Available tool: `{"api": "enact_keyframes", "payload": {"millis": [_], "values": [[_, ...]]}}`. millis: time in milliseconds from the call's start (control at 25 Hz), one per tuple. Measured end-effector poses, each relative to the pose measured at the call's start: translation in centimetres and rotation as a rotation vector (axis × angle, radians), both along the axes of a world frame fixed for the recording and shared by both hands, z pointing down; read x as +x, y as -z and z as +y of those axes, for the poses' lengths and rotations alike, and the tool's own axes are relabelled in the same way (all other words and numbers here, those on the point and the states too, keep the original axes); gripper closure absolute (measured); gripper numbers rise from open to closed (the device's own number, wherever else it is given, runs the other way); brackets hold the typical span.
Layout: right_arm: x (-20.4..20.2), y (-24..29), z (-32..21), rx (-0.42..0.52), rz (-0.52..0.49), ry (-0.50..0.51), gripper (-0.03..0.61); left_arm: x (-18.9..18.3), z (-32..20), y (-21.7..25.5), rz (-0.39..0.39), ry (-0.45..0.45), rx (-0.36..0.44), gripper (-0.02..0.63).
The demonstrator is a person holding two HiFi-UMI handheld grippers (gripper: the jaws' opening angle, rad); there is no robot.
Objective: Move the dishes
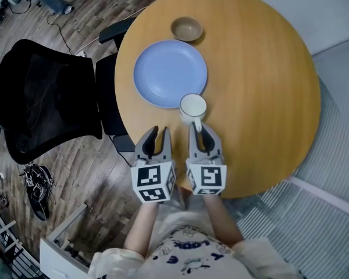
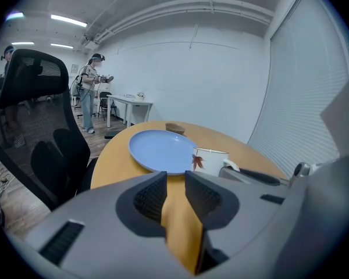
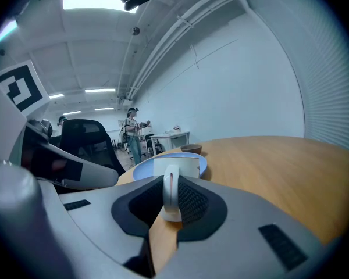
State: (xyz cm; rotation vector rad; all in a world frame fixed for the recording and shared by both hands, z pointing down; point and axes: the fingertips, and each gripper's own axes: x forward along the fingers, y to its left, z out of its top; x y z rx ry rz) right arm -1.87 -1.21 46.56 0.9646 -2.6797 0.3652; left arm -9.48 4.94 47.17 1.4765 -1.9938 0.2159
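1. The right gripper (image 1: 201, 128) is clamped on the handle of the mug (image 1: 193, 106). In the right gripper view the white handle loop stands upright between the two dark pads, with almost no gap on either side.
2. The left gripper (image 1: 157, 133) holds nothing. Its jaws stand a narrow gap apart, and only the table (image 1: 262, 68) shows between them.
3. Both grippers sit side by side at the near edge of the table and point toward its middle.
4. The mug stands upright on the table, touching or just overlapping the near rim of the plate (image 1: 170, 73). Its handle faces the person.
5. In the left gripper view a red leaf print shows on the side of the mug.
6. The blue plate lies flat on the left half of the table.
7. A small brown bowl (image 1: 187, 29) stands just beyond the plate's far rim, near the far edge of the table.
8. A black chair (image 1: 41, 97) stands on the wood floor at the left of the table.
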Motion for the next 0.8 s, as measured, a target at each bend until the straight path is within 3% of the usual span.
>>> {"api": "enact_keyframes", "payload": {"millis": [480, 800], "values": [[0.7, -1.0, 1.3, 0.051, -0.008, 0.015, 0.528, 1.1, -0.4, -0.7, -0.002, -0.008, -0.017, 0.517], [1.6, -2.6, 3.2, 0.053, 0.075, 0.057, 0.523, 1.4, -0.1, -0.7, 0.004, 0.000, -0.025, 0.518]]}}
